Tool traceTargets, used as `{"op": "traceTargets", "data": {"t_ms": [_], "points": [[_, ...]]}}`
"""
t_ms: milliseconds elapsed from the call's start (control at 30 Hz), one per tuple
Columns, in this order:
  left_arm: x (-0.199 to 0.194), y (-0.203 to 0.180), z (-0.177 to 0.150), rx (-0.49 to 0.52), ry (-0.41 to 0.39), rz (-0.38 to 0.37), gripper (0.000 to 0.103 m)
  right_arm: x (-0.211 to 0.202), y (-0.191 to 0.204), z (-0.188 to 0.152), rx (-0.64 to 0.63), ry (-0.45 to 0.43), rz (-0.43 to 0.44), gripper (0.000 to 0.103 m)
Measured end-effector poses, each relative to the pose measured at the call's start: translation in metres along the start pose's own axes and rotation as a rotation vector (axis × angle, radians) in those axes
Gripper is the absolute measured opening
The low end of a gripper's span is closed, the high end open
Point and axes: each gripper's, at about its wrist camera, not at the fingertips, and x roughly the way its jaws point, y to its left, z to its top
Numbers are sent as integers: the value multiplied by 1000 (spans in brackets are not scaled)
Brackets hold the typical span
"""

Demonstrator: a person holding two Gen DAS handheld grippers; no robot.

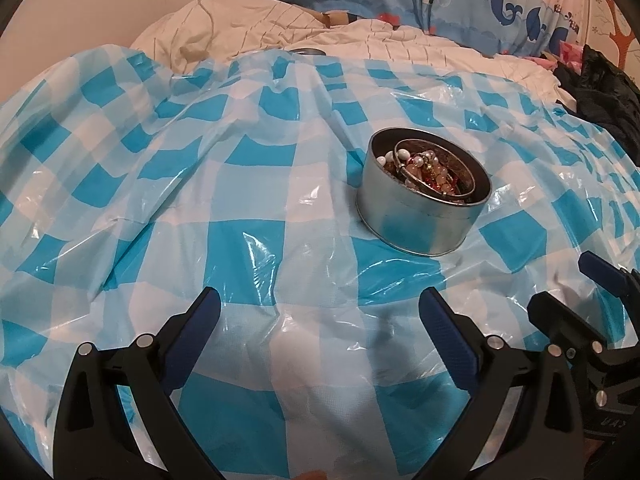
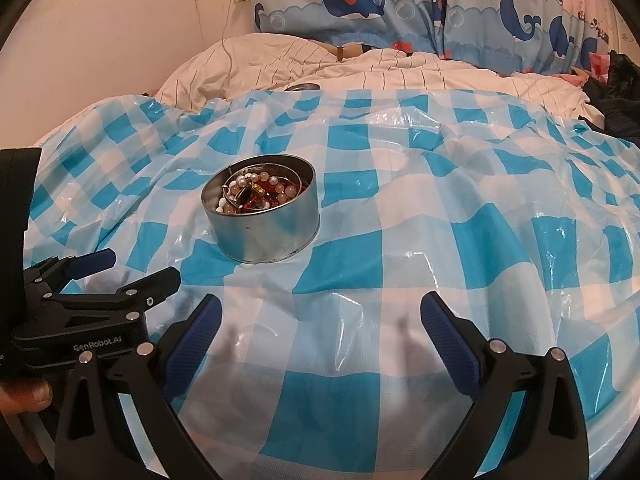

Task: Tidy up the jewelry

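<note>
Both pairs of fingers are held spread wide apart, with nothing gripped between them. On the left gripper (image 1: 320, 312), the blue-padded black fingers (image 1: 204, 312) are seen hovering just above a crinkled blue-and-white checked plastic sheet (image 1: 240, 216) that is spread over a bed. On the right gripper (image 2: 320, 316), the fingers (image 2: 436, 316) are likewise parted over the same sheet, and their shadows are cast on the plastic between them.

A round silver metal tin (image 1: 424, 192), lidless, is set on the sheet ahead of the left fingers and off to their right, well apart from them. From the right wrist view the same tin (image 2: 262, 208) is found ahead of the right fingers and to their left, also clear of them. A tangle of jewelry (image 1: 428, 174) is piled inside the tin: white and pinkish pearl-like beads, red pieces, a gold-coloured piece and thin metal bangles can be made out (image 2: 256, 194).

The two grippers are placed side by side, each appearing at the edge of the other's view: the right one (image 1: 568, 292) beside the left fingers, the left one (image 2: 136, 270) beside the right fingers.

Beyond the sheet, a cream striped quilt (image 2: 360, 68) and whale-printed blue pillows (image 2: 360, 4) are seen.
</note>
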Motion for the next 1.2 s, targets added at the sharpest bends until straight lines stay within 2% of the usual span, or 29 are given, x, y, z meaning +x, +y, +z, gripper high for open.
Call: {"op": "traceTargets", "data": {"t_ms": [1200], "points": [[4,-1,-2,6,10,2,95,3,0,-1,-6,17,-5,96]]}}
